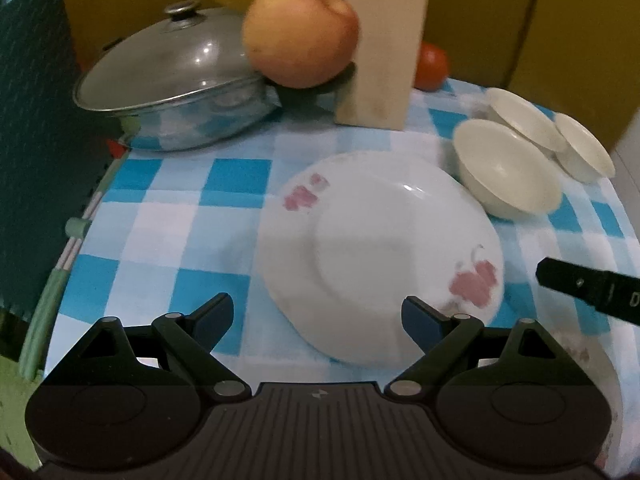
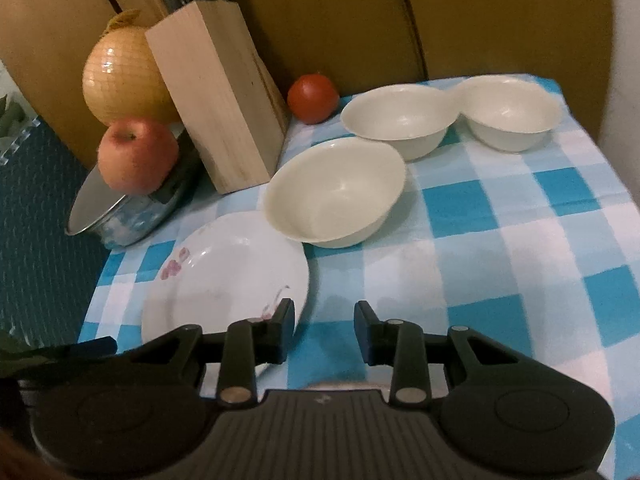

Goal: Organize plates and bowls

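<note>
The plate [image 1: 380, 256] lies flat on the checked cloth [image 1: 180, 216] covering the surface, white with pink flower prints. The left hand-held gripper [image 1: 318, 320] hovers just in front of the plate's near rim with its jaws spread wide and nothing between them; the rim sits between the two fingertips in the left wrist view, though whether they touch it cannot be told. The right hand-held gripper [image 2: 324, 332] is at the plate's [image 2: 224, 276] right edge, jaws moderately apart and empty, its left finger overlapping the rim while the right finger is over bare cloth [image 2: 500, 240]. One of its fingers shows at the right of the left wrist view.

Three cream bowls stand beyond the plate. The nearest bowl [image 2: 336, 192] sits just behind the plate's far right edge, close to it. The middle bowl [image 2: 398, 118] and far bowl [image 2: 510, 112] sit further back, rims touching each other.

A wooden block [image 2: 220, 96] stands behind the plate, with a tomato [image 2: 313, 98] beside it, a lidded pot [image 1: 172, 80] to its left, and an apple [image 1: 300, 32] resting on the pot's handle.
</note>
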Available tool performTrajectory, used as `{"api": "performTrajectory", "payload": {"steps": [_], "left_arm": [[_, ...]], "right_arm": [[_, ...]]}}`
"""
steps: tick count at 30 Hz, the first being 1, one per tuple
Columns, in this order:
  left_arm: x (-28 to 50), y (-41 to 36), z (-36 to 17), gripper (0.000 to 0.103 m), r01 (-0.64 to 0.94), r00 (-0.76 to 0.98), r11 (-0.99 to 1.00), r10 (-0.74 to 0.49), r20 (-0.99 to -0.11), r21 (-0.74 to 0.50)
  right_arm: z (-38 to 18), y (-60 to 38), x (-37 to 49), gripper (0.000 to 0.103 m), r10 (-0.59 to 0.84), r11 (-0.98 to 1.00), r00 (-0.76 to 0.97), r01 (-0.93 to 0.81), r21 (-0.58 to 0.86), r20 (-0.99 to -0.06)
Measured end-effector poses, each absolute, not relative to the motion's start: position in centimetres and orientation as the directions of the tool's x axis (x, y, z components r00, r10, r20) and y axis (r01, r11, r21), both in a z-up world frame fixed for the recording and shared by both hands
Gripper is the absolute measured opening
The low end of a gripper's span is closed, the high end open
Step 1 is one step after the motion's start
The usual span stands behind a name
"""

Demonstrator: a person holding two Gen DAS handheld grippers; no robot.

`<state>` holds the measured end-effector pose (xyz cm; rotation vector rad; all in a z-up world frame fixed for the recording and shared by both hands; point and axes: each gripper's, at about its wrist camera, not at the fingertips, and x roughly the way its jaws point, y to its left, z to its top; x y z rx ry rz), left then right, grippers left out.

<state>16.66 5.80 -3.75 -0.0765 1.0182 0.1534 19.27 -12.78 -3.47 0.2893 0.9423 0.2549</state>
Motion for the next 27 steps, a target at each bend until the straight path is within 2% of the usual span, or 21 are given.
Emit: {"api": "performTrajectory", "payload": {"steps": [7,15,25,27], "left_arm": [[18.7,7.2,-4.6,0.095,-0.197,0.494,0.980,0.091,-0.865,-0.010],[20.6,8.5,-5.6,0.094,-0.186,0.496,0.978,0.009,-0.869,-0.097],[21.5,8.1,-6.0,0.092,-0.140,0.528,0.987,0.003,-0.849,-0.083],[21.5,7.9,-5.9,0.091,-0.122,0.528,0.988,-0.017,-0.849,-0.096]], "right_arm": [[-5.6,-11.9,22.0,0.030,0.367,0.917,0.521,-0.065,0.393,-0.771],[-6.5,-11.9,23.0,0.031,0.422,0.887,0.517,-0.066,0.457,-0.745],[-7.0,-11.8,23.7,0.033,0.516,0.829,0.485,-0.077,0.554,-0.706],[-7.0,-11.8,23.7,0.027,0.512,0.834,0.484,-0.082,0.546,-0.709]]}}
